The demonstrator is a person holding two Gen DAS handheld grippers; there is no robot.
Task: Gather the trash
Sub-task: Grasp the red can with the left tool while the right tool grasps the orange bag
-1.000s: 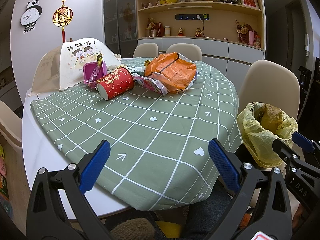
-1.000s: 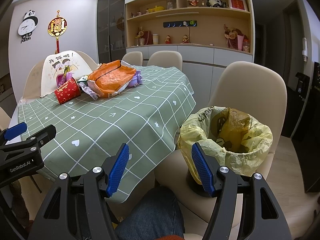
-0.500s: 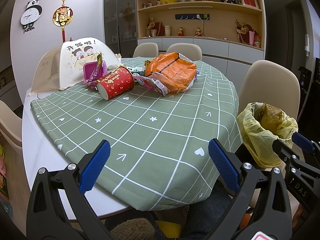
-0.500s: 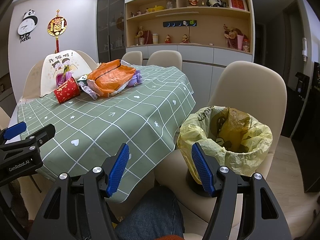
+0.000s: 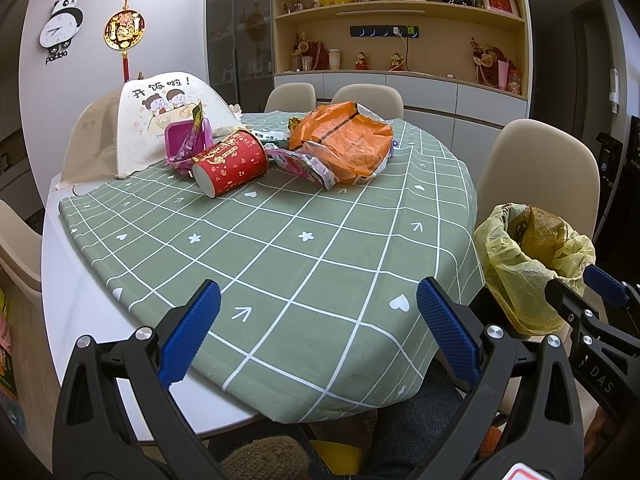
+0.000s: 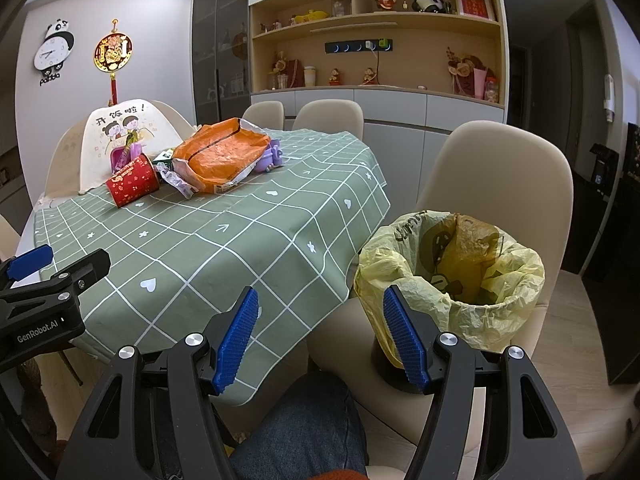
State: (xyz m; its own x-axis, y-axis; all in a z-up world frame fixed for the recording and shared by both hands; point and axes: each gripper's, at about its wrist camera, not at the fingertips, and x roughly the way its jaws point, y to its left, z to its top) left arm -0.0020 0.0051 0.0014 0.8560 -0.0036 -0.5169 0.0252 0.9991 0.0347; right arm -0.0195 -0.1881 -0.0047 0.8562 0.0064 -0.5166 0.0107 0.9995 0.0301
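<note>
Trash lies at the far side of the green checked tablecloth [image 5: 304, 248]: a red paper cup [image 5: 230, 163] on its side, an orange bag [image 5: 340, 142], a pink wrapper [image 5: 304, 166] and a purple box [image 5: 186, 138] with a wrapper in it. The cup [image 6: 132, 180] and orange bag [image 6: 224, 154] also show in the right wrist view. A bin lined with a yellow bag [image 6: 452, 276] stands on a chair seat at the right; it also shows in the left wrist view [image 5: 528, 256]. My left gripper [image 5: 318, 332] is open and empty over the table's near edge. My right gripper [image 6: 320, 336] is open and empty, just left of the bin.
A folding mesh food cover [image 5: 160, 120] with a cartoon print stands at the table's back left. Beige chairs [image 6: 492, 184] ring the table. A small purple toy [image 6: 272, 158] sits behind the orange bag. A person's knee in jeans [image 6: 304, 428] is below the grippers.
</note>
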